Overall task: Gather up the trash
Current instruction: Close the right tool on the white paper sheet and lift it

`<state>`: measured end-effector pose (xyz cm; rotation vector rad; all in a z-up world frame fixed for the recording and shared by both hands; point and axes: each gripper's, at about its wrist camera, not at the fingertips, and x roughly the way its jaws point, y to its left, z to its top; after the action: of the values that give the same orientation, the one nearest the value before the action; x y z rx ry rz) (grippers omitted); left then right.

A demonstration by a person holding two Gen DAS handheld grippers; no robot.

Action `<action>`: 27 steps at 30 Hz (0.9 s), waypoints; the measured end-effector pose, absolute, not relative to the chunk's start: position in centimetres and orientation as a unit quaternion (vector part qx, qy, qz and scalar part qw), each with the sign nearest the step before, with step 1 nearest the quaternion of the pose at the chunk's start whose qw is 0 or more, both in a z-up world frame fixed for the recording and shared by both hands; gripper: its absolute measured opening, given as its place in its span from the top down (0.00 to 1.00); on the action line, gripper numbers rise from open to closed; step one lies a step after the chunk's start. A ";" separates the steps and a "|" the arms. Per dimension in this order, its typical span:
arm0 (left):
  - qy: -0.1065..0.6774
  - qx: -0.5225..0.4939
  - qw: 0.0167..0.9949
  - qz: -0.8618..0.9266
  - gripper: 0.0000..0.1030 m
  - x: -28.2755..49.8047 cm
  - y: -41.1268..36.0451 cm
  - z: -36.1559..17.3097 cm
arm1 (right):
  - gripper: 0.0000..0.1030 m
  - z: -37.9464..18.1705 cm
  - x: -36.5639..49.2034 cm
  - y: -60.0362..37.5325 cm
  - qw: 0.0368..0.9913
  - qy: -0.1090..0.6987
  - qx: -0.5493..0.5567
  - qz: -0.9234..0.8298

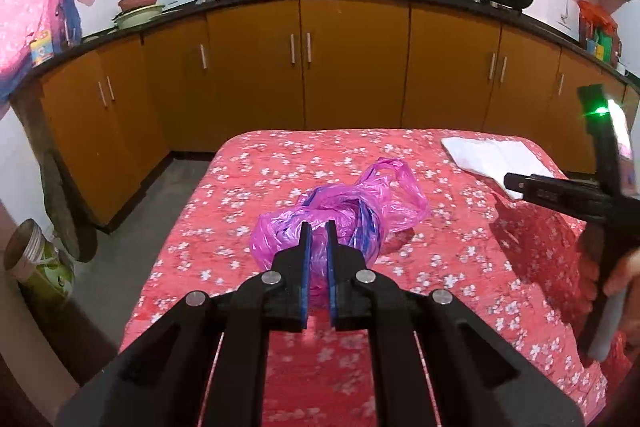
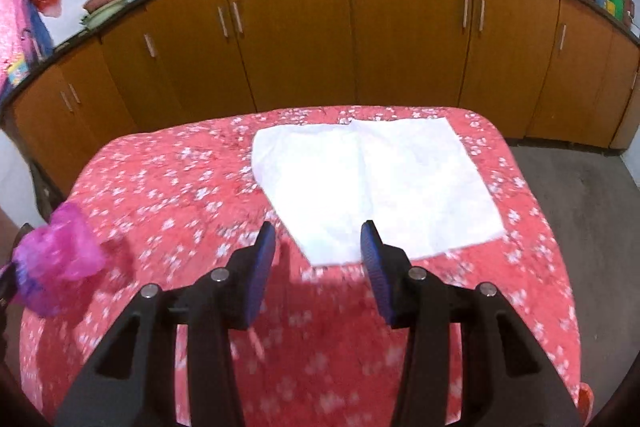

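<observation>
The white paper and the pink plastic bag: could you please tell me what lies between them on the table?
Nothing but bare floral tablecloth between the white paper and pink plastic bag, per the right wrist view.

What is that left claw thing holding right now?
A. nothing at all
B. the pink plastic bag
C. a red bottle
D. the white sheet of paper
B: in the left wrist view the left gripper is closed on the crumpled pink plastic bag, while the white paper lies flat and untouched on the floral cloth.

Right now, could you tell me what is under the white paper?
The white paper lies flat on the red flowered cloth. Whatever the cloth covers, and anything directly beneath the sheet, is hidden.
</observation>
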<state>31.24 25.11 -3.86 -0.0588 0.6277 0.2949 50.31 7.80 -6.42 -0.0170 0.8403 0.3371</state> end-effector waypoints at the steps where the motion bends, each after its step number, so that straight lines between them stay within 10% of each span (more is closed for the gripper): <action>1: 0.307 -0.029 0.940 0.146 0.94 31.2 25.3 -3.9 | 0.57 -6.6 50.6 8.2 0.898 0.410 -0.012 0.160; 6: 0.307 -0.037 0.939 0.151 0.94 31.2 26.1 -4.2 | 0.59 -7.6 51.8 9.1 0.888 0.437 -0.033 0.138; 10: 0.308 -0.036 0.939 0.149 0.94 31.2 25.9 -4.3 | 0.98 -7.6 52.2 8.7 0.891 0.436 -0.036 0.125; 27: 0.286 -0.032 0.950 0.125 0.94 28.7 22.2 -0.9 | 0.98 1.2 40.6 0.4 0.932 0.312 0.014 0.184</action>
<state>28.68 22.24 -0.93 -0.0642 0.5809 0.2537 40.62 0.42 1.23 0.0282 0.6379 0.3758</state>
